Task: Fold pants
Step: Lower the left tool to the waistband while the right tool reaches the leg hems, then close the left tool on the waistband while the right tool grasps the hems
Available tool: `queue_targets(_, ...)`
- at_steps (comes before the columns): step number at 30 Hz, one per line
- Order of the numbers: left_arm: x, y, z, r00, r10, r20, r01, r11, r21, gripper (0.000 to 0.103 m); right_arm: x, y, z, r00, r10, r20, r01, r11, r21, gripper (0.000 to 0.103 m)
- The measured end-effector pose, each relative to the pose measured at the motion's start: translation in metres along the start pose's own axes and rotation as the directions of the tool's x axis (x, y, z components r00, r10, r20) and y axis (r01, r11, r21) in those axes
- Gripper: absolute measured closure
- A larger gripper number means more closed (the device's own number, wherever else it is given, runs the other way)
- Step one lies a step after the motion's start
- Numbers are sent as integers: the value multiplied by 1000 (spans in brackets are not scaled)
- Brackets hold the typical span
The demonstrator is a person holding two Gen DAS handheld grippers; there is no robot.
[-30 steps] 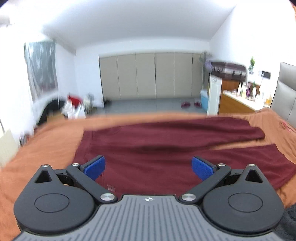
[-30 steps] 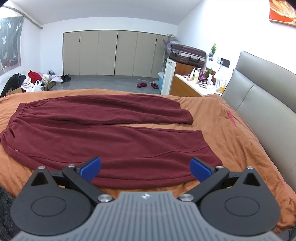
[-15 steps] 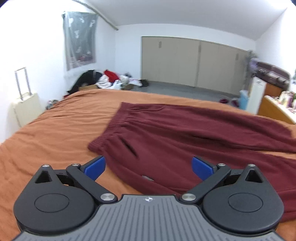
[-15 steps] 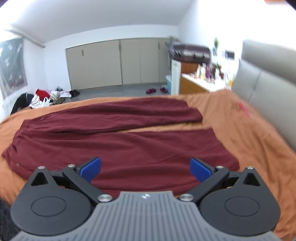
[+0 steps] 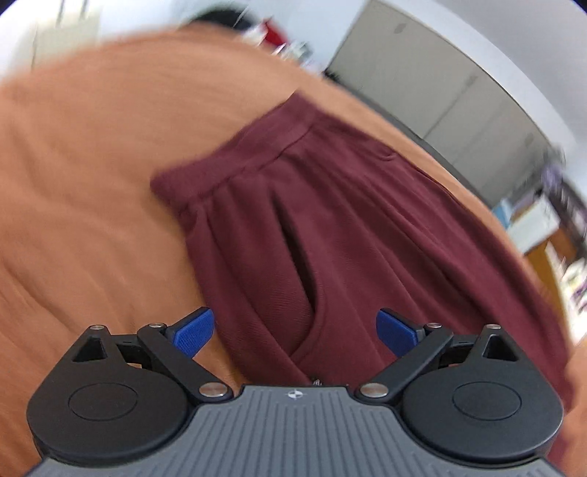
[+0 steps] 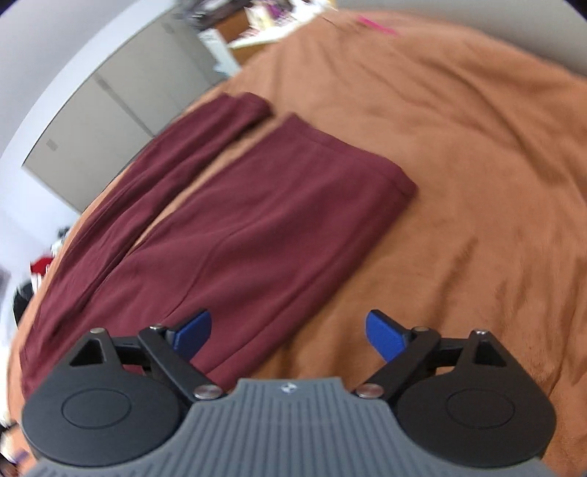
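Dark red pants lie flat on an orange bedspread. The left wrist view shows their waistband end [image 5: 234, 165] with a side pocket slit [image 5: 297, 253]. My left gripper [image 5: 295, 332] is open and empty, just above the hip near the pocket. The right wrist view shows the near leg [image 6: 256, 220] with its hem [image 6: 352, 154], and the far leg [image 6: 183, 154] behind it. My right gripper [image 6: 288, 335] is open and empty, over the near leg's front edge. Both views are blurred.
The orange bedspread [image 5: 73, 183] extends left of the waistband and, in the right wrist view [image 6: 477, 183], right of the hem. Beige wardrobe doors [image 5: 440, 84] line the far wall. A cluttered wooden desk [image 6: 256, 22] stands beyond the bed.
Both grippers have dropped and tilted down toward the bed. The left has closed in on the waistband end, the right on the near leg's hem end. Both stay open.
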State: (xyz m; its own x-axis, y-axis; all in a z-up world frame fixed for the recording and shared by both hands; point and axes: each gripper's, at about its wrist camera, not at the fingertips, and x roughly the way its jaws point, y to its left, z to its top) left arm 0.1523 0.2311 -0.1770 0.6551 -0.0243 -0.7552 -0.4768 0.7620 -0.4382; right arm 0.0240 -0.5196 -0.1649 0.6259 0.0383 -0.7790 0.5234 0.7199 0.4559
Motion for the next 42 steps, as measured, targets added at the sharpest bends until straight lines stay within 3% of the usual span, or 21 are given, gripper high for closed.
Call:
queue_targets(3, 17, 24, 8, 996, -79, -43, 74, 991, -108, 0, 14, -19, 7, 1000, 13, -27, -11, 997, 81, 13)
queue_targets(6, 29, 39, 11, 992, -103, -79, 87, 978, -187, 0, 28, -34, 14, 998, -6, -58, 13, 992, 123, 13)
queue_targets(9, 38, 51, 12, 986, -125, -106, 97, 966, -239, 0, 40, -44, 18, 995, 44, -87, -28, 984, 177, 9)
queue_targets(14, 42, 70, 10, 977, -203, -69, 170, 928, -331, 0, 56, -55, 25, 991, 109, -72, -86, 959, 270, 8)
queue_targets(17, 43, 87, 18, 964, -266, -10, 241, 887, -394, 0, 54, -69, 24, 978, 206, 15, -200, 925, 323, 8)
queue_targets(20, 51, 92, 31, 945, -320, -64, 274, 885, -376, 0, 62, -81, 32, 961, 269, 67, -274, 888, 369, 15)
queue_targets(22, 48, 87, 28, 942, -326, -78, 288, 906, -310, 0, 66, -79, 42, 952, 289, 101, -306, 888, 344, 32)
queue_targets(26, 43, 81, 21, 946, -316, -76, 288, 924, -253, 0, 83, -65, 57, 960, 269, 83, -281, 909, 309, 36)
queue_targets(29, 37, 91, 21, 941, -332, -65, 302, 911, -282, 0, 89, -58, 60, 964, 254, 77, -265, 919, 290, 36)
queue_targets(34, 50, 112, 25, 914, -406, -12, 369, 843, -390, 1, 97, -51, 64, 964, 249, 91, -264, 928, 261, 36)
queue_targets(35, 53, 111, 25, 915, -404, -2, 371, 842, -393, 5, 100, -50, 65, 964, 247, 95, -264, 929, 259, 37)
queue_targets(37, 53, 104, 26, 929, -370, -8, 344, 870, -352, 24, 98, -49, 63, 966, 238, 97, -256, 933, 252, 52)
queue_targets(38, 54, 99, 27, 940, -339, -29, 314, 898, -310, 43, 93, -50, 59, 969, 230, 93, -246, 937, 247, 56)
queue_targets(39, 54, 94, 27, 950, -310, -42, 288, 919, -269, 55, 92, -50, 59, 971, 224, 88, -239, 940, 242, 66)
queue_targets(40, 55, 92, 27, 952, -302, -45, 282, 926, -251, 60, 92, -50, 60, 971, 223, 85, -237, 941, 240, 82)
queue_targets(42, 57, 94, 25, 942, -333, -47, 308, 910, -276, 84, 97, -52, 61, 971, 229, 72, -239, 937, 255, 94)
